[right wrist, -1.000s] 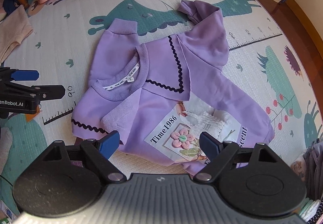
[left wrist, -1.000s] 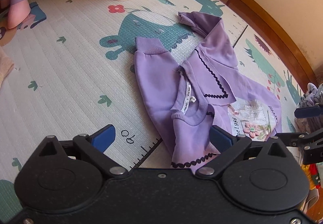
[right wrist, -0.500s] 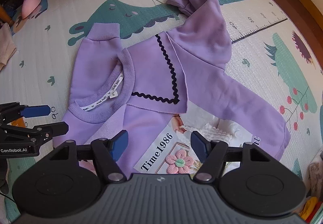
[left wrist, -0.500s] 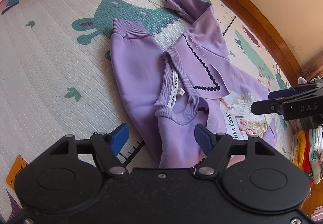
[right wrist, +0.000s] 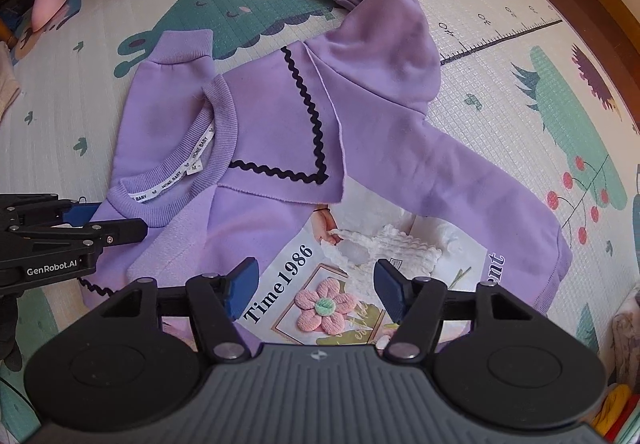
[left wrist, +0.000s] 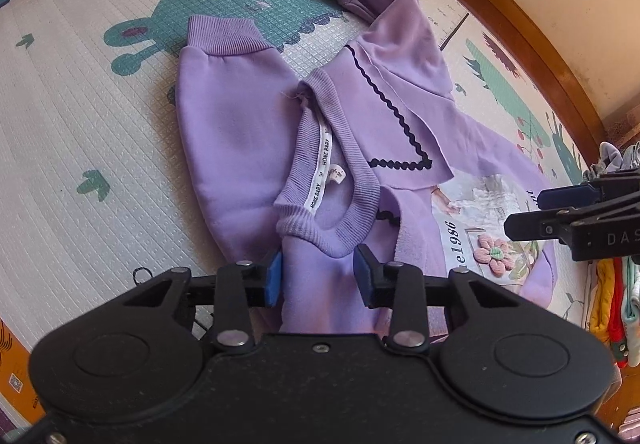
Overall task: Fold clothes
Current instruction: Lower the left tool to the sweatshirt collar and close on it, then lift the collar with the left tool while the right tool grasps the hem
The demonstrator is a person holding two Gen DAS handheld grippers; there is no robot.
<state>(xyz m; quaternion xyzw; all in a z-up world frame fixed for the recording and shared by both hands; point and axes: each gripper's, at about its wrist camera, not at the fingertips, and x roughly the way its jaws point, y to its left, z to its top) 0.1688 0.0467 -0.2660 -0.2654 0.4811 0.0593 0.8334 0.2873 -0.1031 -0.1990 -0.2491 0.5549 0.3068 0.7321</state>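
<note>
left tongs now narrower, astride sweatshirt

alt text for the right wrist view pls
A purple sweatshirt lies crumpled on a play mat, collar flap folded over its chest print. The open right tongs hover over the pink flower patch; the left tongs reach in at the neckline.
</note>
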